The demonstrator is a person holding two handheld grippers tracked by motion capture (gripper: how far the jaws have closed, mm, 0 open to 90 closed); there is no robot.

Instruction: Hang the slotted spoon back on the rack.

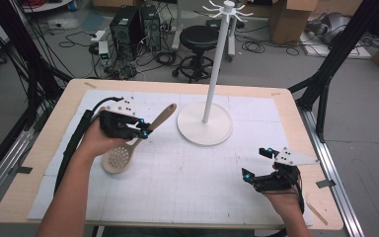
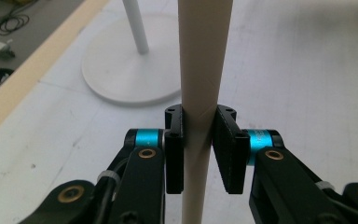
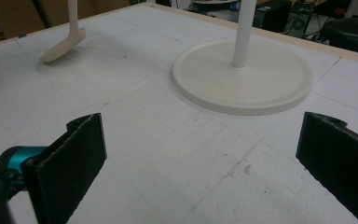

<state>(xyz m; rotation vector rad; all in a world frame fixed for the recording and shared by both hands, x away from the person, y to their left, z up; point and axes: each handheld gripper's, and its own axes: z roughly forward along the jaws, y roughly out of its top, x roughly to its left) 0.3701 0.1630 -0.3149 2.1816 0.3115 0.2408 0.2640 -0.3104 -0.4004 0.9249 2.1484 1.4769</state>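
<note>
A beige slotted spoon [image 1: 117,159] lies tilted at the left of the table, its perforated bowl down on the mat and its handle [image 2: 204,56] rising toward the stand. My left gripper [image 1: 142,132] is shut on the middle of that handle, which runs up between the pads [image 2: 199,135]. The white hook stand [image 1: 217,128] rises at the table's far middle, its round base [image 2: 121,74] just beyond the spoon. My right gripper [image 1: 255,163] hovers open over the right front of the mat. Its jaws [image 3: 200,154] stand wide apart with nothing between them, facing the stand base [image 3: 261,79] and the spoon's bowl [image 3: 63,46].
A white gridded mat [image 1: 177,173] covers the wooden table [image 1: 296,113]. Beyond the far edge stand a black stool [image 1: 200,37], computer towers [image 1: 128,27], cables and cardboard boxes [image 1: 288,19]. Dark frame legs flank both sides.
</note>
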